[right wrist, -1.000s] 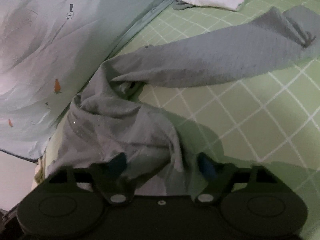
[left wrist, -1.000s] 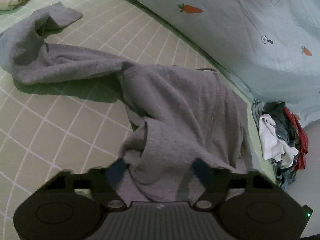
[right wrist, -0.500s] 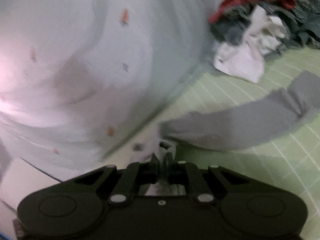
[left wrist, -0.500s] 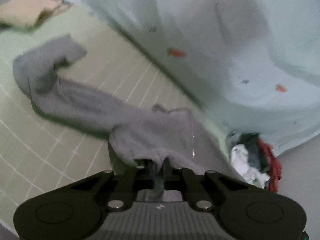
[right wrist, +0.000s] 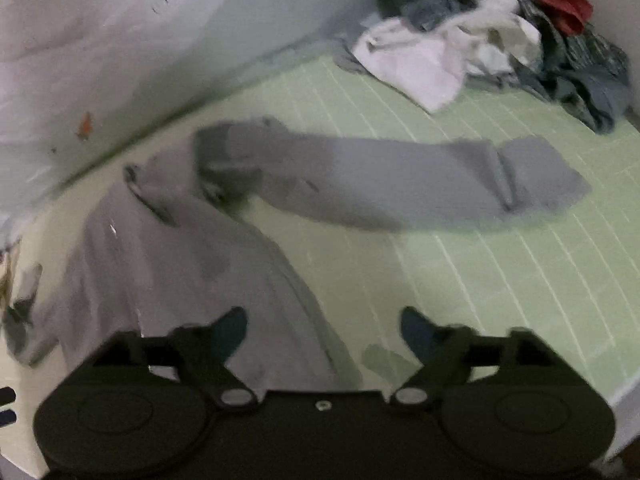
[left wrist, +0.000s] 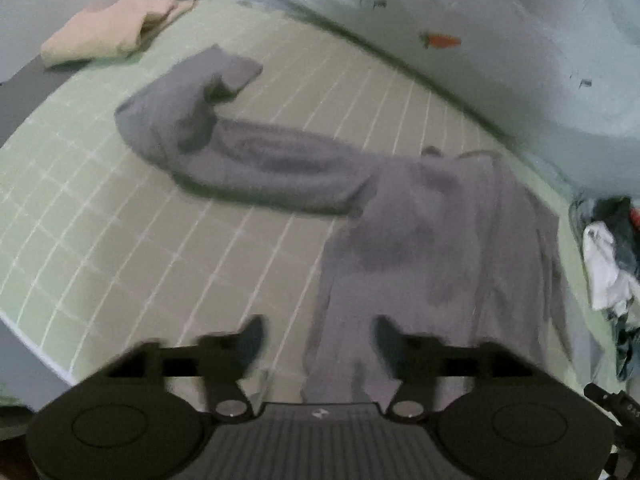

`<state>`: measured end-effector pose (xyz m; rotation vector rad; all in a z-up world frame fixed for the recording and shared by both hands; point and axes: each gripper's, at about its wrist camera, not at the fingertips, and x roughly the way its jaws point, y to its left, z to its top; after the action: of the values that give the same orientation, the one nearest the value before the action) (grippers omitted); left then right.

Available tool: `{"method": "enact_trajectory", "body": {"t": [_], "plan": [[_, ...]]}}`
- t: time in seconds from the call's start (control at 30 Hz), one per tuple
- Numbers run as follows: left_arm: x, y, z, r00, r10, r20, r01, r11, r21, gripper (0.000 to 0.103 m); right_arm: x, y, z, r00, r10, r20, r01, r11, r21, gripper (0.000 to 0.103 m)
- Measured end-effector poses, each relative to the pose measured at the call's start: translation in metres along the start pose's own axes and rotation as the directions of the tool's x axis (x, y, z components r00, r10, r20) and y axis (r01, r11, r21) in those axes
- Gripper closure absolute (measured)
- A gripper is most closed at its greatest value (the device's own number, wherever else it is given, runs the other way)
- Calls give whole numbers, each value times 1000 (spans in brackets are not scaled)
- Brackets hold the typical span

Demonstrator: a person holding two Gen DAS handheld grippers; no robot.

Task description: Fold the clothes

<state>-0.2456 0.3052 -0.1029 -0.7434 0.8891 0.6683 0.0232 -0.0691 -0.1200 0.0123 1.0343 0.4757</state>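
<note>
A grey long-sleeved top (left wrist: 436, 232) lies on the green checked sheet (left wrist: 120, 216), body stretched toward me, one sleeve (left wrist: 224, 136) trailing left. In the right wrist view the same top (right wrist: 172, 264) lies lower left with its other sleeve (right wrist: 400, 184) reaching right. My left gripper (left wrist: 318, 332) hovers above the hem, jaws opening, pads clear of the cloth. My right gripper (right wrist: 322, 324) also hangs above the hem's edge, jaws opening, nothing pinched between its fingers.
A folded beige garment (left wrist: 108, 32) rests at the sheet's far left corner. A heap of mixed clothes (right wrist: 500, 36), white, red and dark, sits at the far right. A pale blue carrot-print cover (left wrist: 460, 20) borders the back. The sheet's edge (right wrist: 624, 396) drops off at right.
Both grippers were shut on the top's hem half a second ago; now both have let go, spread wide and risen. The top lies flatter and more stretched out than one second ago.
</note>
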Motion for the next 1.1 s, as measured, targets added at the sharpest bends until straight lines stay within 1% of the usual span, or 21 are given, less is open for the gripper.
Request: {"method": "enact_trajectory", "body": {"t": [0.03,0.1,0.13,0.2,0.27,0.47,0.57,0.67,0.73,0.77,0.8,0.83,0.87,0.9,0.97,1.0,1.03,1.1], "plan": [[-1,-1,4,1000,-3,19,3,1000,3,21,4,8,6,1000,-15,0,15,999,-34,14],[0,-9,12,998,3,55,-5,1000,30,13,11,22,14,999,-38,6,38,995,-95,7],[1,-14,17,997,7,72,-10,999,45,8,15,28,19,999,-43,13,44,992,-120,7],[6,-23,27,996,10,90,-16,997,71,6,22,36,31,1000,-15,26,18,989,-150,6],[15,-31,38,996,11,83,-19,996,89,2,32,48,47,999,24,29,-18,985,-173,3],[60,-50,75,1000,18,19,-20,995,96,2,74,84,102,997,59,47,-47,972,-231,1],[87,-62,95,1000,22,-7,-21,994,105,2,99,103,127,995,93,39,-82,968,-237,1],[113,-72,114,999,44,-28,-40,991,125,2,130,119,148,993,118,5,-115,975,-191,1],[126,-76,124,998,48,-38,-43,990,131,2,156,127,158,992,121,-39,-126,982,-139,4],[132,-78,128,998,49,-42,-43,990,133,2,169,129,162,990,122,-70,-129,985,-112,11],[135,-79,132,998,45,-43,-39,990,132,2,180,131,163,987,125,-102,-134,987,-86,21],[136,-80,134,998,39,-41,-33,991,130,2,189,132,163,984,128,-126,-136,989,-61,25],[137,-81,136,999,32,-37,-27,991,128,2,196,132,162,982,130,-140,-137,990,-40,37],[136,-82,136,999,28,-31,-23,992,126,2,195,132,160,983,132,-128,-138,990,-38,46],[133,-82,135,1000,22,-20,-19,992,125,2,180,131,156,986,144,-82,-150,987,-65,91],[130,-82,134,1000,23,-16,-20,992,127,2,172,130,153,986,158,-61,-163,984,-78,97],[128,-82,132,1000,24,-12,-22,991,131,2,158,126,148,981,192,-42,-195,977,-89,98],[121,-84,128,1000,22,2,-22,986,166,2,121,115,134,966,258,22,-253,958,-135,98]]}}
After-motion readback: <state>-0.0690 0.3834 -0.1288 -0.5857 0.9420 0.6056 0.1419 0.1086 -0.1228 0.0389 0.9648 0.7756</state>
